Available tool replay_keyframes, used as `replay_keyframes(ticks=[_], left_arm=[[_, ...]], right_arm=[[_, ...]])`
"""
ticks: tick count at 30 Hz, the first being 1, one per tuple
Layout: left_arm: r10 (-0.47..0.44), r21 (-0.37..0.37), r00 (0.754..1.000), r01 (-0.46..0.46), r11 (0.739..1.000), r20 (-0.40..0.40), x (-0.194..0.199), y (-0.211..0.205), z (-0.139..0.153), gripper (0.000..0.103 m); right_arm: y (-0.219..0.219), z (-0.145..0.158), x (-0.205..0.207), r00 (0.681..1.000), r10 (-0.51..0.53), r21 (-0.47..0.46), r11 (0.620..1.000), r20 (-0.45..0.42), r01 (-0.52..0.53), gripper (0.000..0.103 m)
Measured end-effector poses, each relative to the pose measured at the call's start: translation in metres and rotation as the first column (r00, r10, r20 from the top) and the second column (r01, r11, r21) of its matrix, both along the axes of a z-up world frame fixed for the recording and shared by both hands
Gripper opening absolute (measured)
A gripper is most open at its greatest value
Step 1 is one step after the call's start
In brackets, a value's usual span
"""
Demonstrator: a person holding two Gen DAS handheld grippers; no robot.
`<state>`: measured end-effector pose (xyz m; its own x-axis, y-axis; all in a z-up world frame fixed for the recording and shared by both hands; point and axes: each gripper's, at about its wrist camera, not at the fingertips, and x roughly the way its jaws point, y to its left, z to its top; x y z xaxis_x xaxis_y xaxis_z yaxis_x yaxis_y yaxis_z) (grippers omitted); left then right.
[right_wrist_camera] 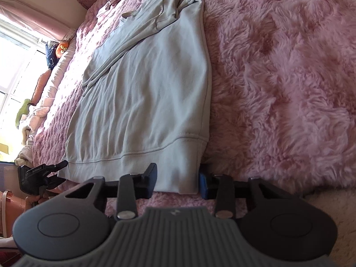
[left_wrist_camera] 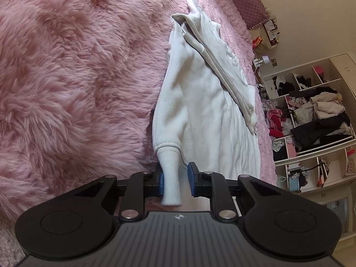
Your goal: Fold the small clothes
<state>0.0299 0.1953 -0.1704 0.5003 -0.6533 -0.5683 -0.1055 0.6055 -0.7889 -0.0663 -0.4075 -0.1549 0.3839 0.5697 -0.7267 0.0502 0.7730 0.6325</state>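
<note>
Sweatshirt (left_wrist_camera: 207,115) flat on pink fluffy bed cover (left_wrist_camera: 73,71), one sleeve folded across. Left hand-held gripper (left_wrist_camera: 175,182): cuff between jaws, not pinched. Right hand-held gripper (right_wrist_camera: 176,181): jaws straddle hem corner, gap visible. Clamp both before lifting; raise together, keep edge taut.

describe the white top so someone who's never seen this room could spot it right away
Find the bed covered in a shaggy pink blanket. Along its edge lies the white sweatshirt, spread flat with one sleeve folded across it, the only pale, smooth thing on all that fur.
</note>
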Motion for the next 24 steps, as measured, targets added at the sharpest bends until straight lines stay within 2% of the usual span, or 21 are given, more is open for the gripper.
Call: replay_keyframes(ticks=[1, 4, 9, 14, 20, 24], left_arm=[[-0.001, 0.008, 1.000, 0.001, 1.000, 0.004, 0.000, -0.002, 0.002, 0.010], [0.001, -0.002, 1.000, -0.001, 1.000, 0.020, -0.002, -0.003, 0.006, 0.008], [0.008, -0.124, 0.998, -0.001, 0.992, 0.061, -0.002, 0.000, 0.014, 0.005], [0.013, -0.187, 0.993, 0.009, 0.982, 0.116, 0.011, -0.005, 0.027, 0.004], [0.088, -0.297, 0.981, -0.033, 0.954, 0.172, 0.049, -0.002, 0.043, 0.004], [0.116, -0.318, 0.968, -0.041, 0.947, 0.223, 0.095, 0.002, 0.060, 0.004]], right_arm=[[-0.002, -0.001, -0.001, 1.000, -0.007, 0.016, 1.000, 0.000, 0.007, 0.003], [-0.005, 0.003, -0.003, 1.000, -0.011, 0.030, 0.999, 0.020, 0.010, 0.003], [-0.007, 0.015, -0.002, 0.999, -0.011, 0.067, 0.998, 0.037, 0.009, 0.003], [-0.015, 0.037, 0.009, 0.995, -0.060, 0.167, 0.985, 0.075, 0.047, 0.003], [-0.021, 0.066, 0.045, 0.981, -0.142, 0.256, 0.961, 0.134, 0.104, 0.003], [-0.032, 0.085, 0.083, 0.959, -0.211, 0.297, 0.943, 0.187, 0.150, 0.003]])
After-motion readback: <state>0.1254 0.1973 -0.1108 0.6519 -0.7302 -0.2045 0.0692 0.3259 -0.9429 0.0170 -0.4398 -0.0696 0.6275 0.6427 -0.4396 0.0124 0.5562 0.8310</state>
